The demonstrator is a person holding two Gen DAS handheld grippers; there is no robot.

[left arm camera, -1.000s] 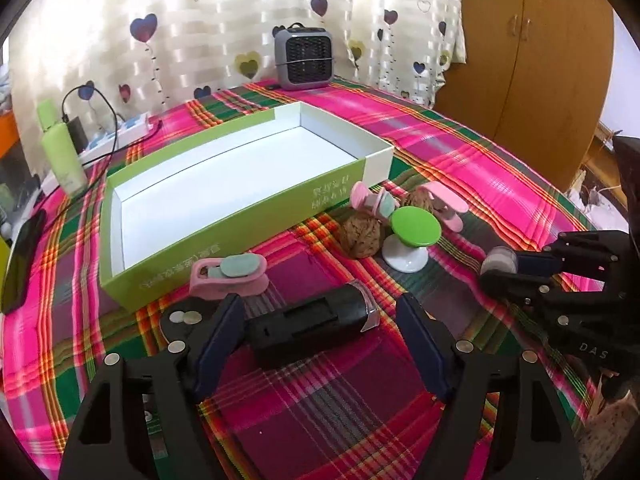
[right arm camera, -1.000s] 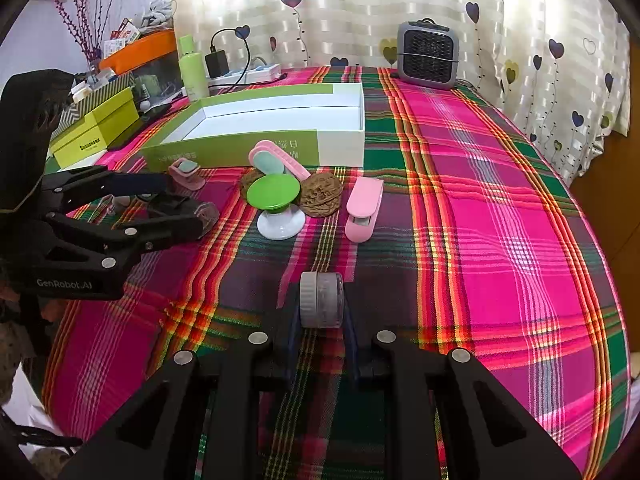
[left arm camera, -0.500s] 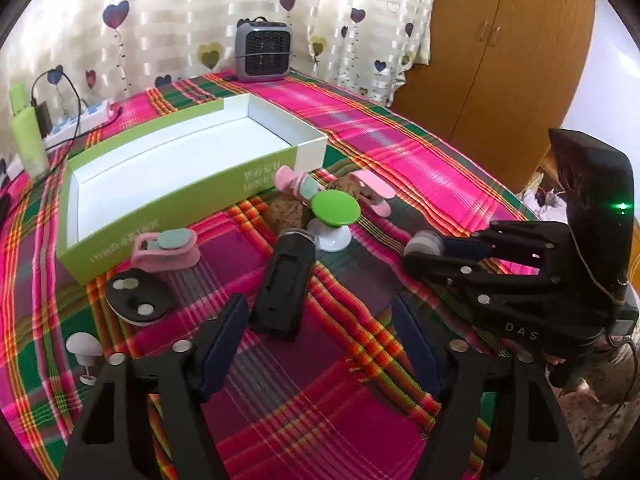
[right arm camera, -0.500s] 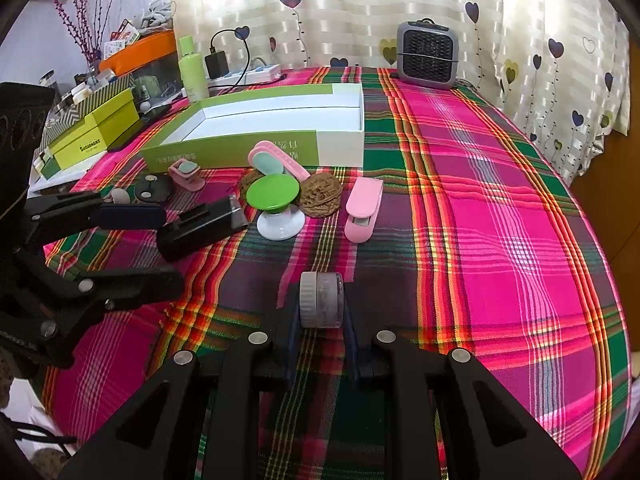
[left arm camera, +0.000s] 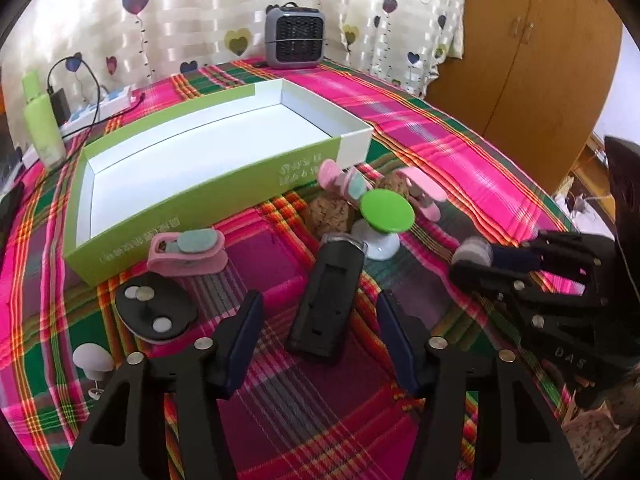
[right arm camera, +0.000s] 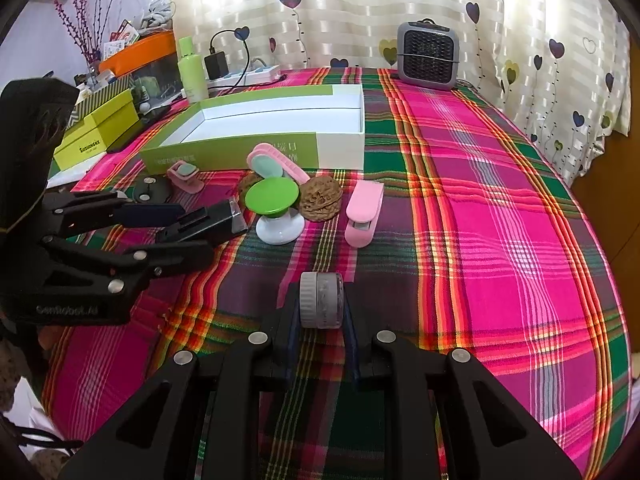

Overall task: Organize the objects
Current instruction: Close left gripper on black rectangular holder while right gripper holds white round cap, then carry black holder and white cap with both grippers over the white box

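Left lining up on the black case, right already loaded with the jar.

Your left gripper is spread wide, nothing in it; the case lies flat on the cloth dead centre between its fingers, long axis running away from you, near end just short of the tips. Looks like the pre-grasp step: push forward a bit, drop so the pads bracket the long sides, then squeeze. The green knob sits just past the case's far end, so don't overshoot. Your right gripper is pinching the small grey jar, held off to the left gripper's right. The box is ahead and left of the left gripper, nothing in it as far as I can see; likely drop target for both.
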